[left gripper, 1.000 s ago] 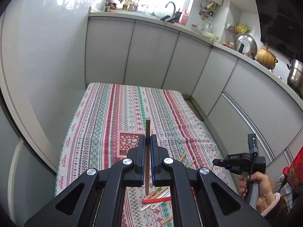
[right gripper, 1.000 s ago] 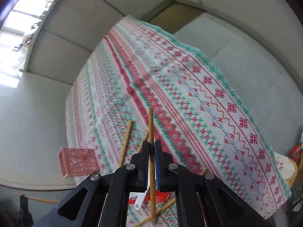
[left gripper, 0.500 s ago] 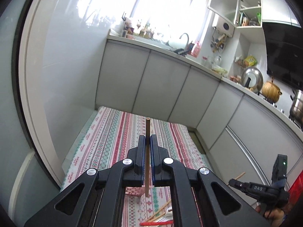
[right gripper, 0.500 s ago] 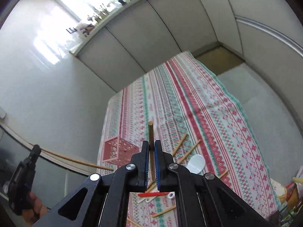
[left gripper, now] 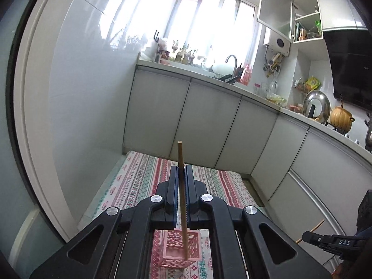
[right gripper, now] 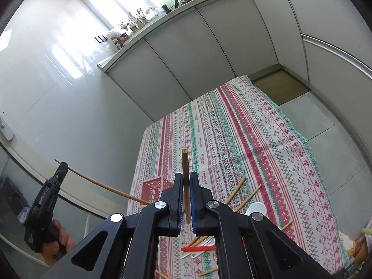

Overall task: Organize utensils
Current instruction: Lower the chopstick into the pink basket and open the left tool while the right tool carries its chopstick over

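Clamping one wooden chopstick (left gripper: pixel 182 190) upright, left gripper (left gripper: pixel 182 176) at lower centre above pink basket (left gripper: pixel 179 251), right gripper (right gripper: pixel 186 186) jaws pinching another chopstick (right gripper: pixel 185 181) over striped cloth (right gripper: pixel 244 139).

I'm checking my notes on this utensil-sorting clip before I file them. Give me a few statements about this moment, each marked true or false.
1. Each gripper is shut on a wooden chopstick. True: left gripper, right gripper.
2. The pink basket lies on the kitchen counter. False: it stands on the patterned tablecloth.
3. Loose chopsticks still lie on the cloth. True.
4. The red utensil is in the basket. False: it lies on the cloth.
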`<state>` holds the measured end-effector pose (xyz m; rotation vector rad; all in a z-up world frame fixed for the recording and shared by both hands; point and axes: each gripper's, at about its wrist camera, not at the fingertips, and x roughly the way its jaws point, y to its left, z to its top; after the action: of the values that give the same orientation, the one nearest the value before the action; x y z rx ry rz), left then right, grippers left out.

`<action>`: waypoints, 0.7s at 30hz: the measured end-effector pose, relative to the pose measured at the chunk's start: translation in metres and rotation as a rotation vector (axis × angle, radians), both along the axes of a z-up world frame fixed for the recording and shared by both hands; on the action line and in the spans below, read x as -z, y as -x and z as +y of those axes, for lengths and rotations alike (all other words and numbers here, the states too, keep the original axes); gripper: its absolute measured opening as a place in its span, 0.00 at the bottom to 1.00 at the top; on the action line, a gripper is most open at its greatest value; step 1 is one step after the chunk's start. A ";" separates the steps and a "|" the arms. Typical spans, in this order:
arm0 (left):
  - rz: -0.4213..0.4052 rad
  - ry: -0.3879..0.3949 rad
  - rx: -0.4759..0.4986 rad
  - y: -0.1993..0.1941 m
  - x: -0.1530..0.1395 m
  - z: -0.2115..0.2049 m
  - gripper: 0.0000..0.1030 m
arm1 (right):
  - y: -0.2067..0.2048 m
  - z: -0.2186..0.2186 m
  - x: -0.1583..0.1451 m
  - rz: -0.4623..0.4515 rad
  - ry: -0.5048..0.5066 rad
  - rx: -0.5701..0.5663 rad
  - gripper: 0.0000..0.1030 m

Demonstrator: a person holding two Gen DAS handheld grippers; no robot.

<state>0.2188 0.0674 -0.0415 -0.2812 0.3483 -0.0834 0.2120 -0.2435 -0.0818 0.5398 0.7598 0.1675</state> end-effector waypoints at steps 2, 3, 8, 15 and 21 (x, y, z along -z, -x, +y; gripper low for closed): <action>-0.007 0.004 0.000 0.000 -0.002 -0.001 0.04 | 0.000 0.001 -0.001 -0.007 0.001 0.001 0.06; -0.010 0.009 0.006 -0.001 -0.003 -0.001 0.04 | 0.000 0.001 -0.002 -0.012 0.000 0.003 0.06; -0.007 -0.007 0.004 -0.010 0.002 -0.008 0.04 | 0.001 0.000 -0.007 -0.040 -0.002 0.017 0.06; 0.055 -0.101 0.019 -0.038 0.031 -0.024 0.04 | 0.002 0.000 -0.016 -0.095 -0.027 0.023 0.06; 0.147 -0.130 0.039 -0.060 0.065 -0.027 0.04 | -0.003 0.009 -0.027 -0.150 -0.043 0.005 0.06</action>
<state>0.2788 0.0399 -0.1064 -0.1522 0.5038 -0.0783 0.2146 -0.2343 -0.0552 0.5634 0.6099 0.2177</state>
